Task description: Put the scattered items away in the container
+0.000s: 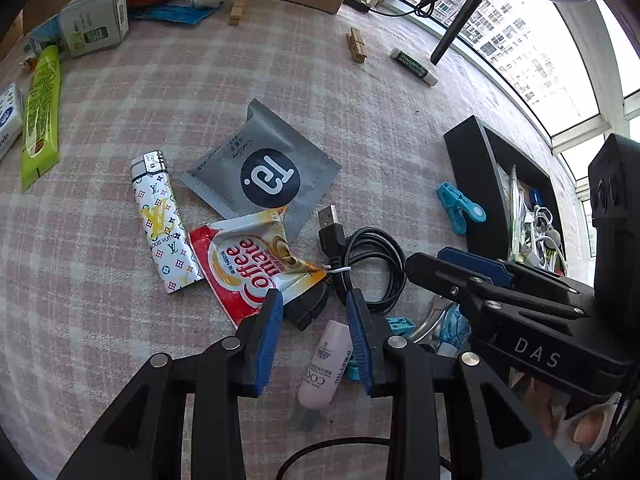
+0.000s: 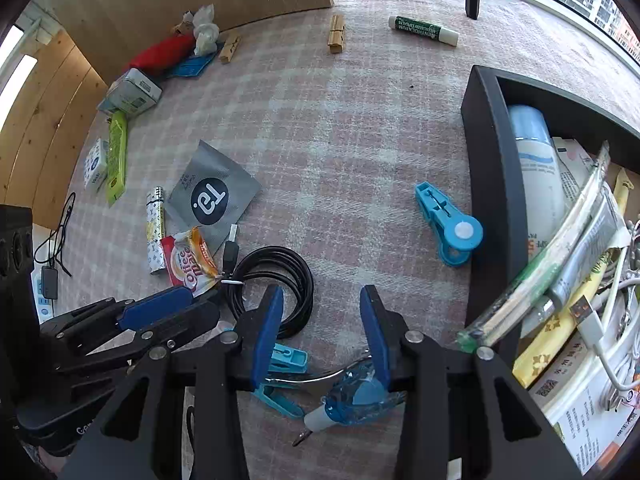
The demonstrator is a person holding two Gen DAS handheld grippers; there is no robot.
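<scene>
**Both tongs low over the clutter, nothing yet picked up**

The left tongs hang partly open, pointing steeply down at the black USB cable, a tied coil lying on the checked cloth of the bench. Their blue pads straddle the cable's dark plug end beside the Coffee-mate sachet; I cannot tell whether a pad touches it, and nothing is gripped. A pink tube lies just below them.

The right tongs also stand open and empty. Bare cloth shows between their tips; beneath the jaws lie a small blue clip and a clear blue pen-like item, with the coiled cable touching the left pad's side of the view.

The container, a black open box, sits at the bench's right side, already crowded with a white spray can, papers and white cables. Still loose on the cloth: a large blue clip just beside the box wall, a grey sachet, a patterned lighter, and farther off a lip balm and wooden pegs near the far edge.

The step in hand looks like the reach to pick up, probably the cable for the left hand. Next it needs the jaws settled around a firm part of the coil or plug, then closed, lifted clear of the sachet, and carried right over the box rim. The loose coil may sag or drag neighbours along.
</scene>
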